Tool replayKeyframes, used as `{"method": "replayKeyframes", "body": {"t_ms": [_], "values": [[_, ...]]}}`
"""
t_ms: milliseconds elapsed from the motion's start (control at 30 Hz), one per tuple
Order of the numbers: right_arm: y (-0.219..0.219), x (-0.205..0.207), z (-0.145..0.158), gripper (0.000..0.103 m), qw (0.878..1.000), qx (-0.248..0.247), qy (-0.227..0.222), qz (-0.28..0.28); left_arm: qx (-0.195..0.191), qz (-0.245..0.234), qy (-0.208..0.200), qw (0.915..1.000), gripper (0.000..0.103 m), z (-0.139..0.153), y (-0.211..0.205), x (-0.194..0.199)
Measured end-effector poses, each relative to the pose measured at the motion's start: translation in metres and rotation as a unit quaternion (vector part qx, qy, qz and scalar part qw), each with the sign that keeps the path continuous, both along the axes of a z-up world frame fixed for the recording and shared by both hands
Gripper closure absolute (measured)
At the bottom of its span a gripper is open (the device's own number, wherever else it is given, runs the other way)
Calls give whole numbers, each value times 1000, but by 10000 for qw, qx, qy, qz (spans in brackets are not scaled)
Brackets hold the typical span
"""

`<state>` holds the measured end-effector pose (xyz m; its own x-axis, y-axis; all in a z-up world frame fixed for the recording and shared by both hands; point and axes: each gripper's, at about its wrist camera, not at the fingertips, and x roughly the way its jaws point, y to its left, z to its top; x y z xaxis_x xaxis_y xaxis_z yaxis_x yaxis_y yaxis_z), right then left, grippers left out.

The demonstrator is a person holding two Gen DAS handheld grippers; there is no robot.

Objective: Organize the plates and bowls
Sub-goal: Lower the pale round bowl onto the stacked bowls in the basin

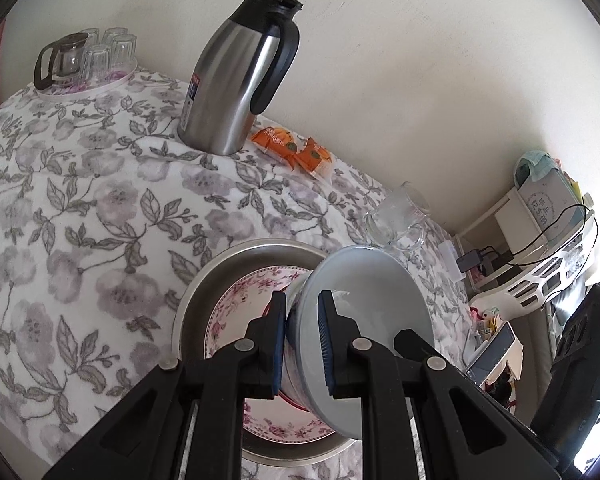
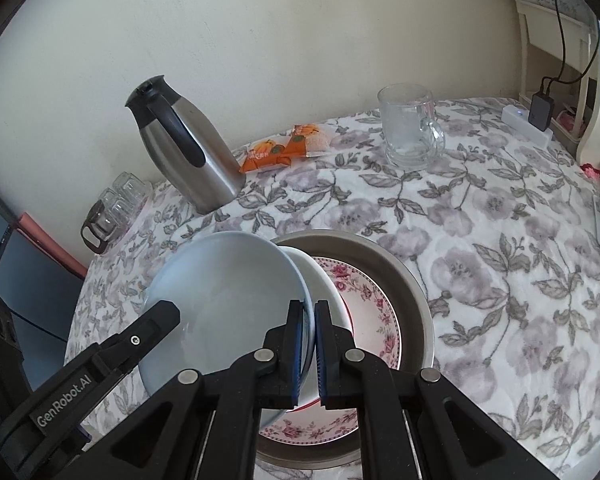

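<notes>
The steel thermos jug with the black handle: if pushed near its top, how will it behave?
The tall steel thermos jug is probably top-heavy: tall body, narrow base, so it may tip. The soft floral tablecloth likely grips its base, favouring tipping over sliding. Its smooth metal looks slippery.

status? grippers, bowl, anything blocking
Left gripper and right gripper shut on blue bowl. Bowl tilted over floral plate in metal pan. Nothing blocking.

A tall stainless-steel jug with black handle is standing on the floral-clothed worktop, orange snack packets lying beside it, a clear glass mug sitting nearby.
</notes>
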<state>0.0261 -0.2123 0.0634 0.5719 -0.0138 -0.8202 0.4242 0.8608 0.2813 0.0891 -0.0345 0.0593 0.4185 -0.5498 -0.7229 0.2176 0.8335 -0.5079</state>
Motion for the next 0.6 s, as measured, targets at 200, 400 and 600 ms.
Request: {"method": "replayKeyframes", "body": {"t_ms": [200,400,600], "values": [[-3,2,-6,95,10000,12,80,-36,-7,-18,33,10000,87,-4,-3,2],[-4,3,-6,93,10000,18,57,-7,9,-24,27,10000,87,-6,-5,3],[-4,4,-6,93,10000,15,45,2,-18,0,22,10000,87,-9,-5,5]]}}
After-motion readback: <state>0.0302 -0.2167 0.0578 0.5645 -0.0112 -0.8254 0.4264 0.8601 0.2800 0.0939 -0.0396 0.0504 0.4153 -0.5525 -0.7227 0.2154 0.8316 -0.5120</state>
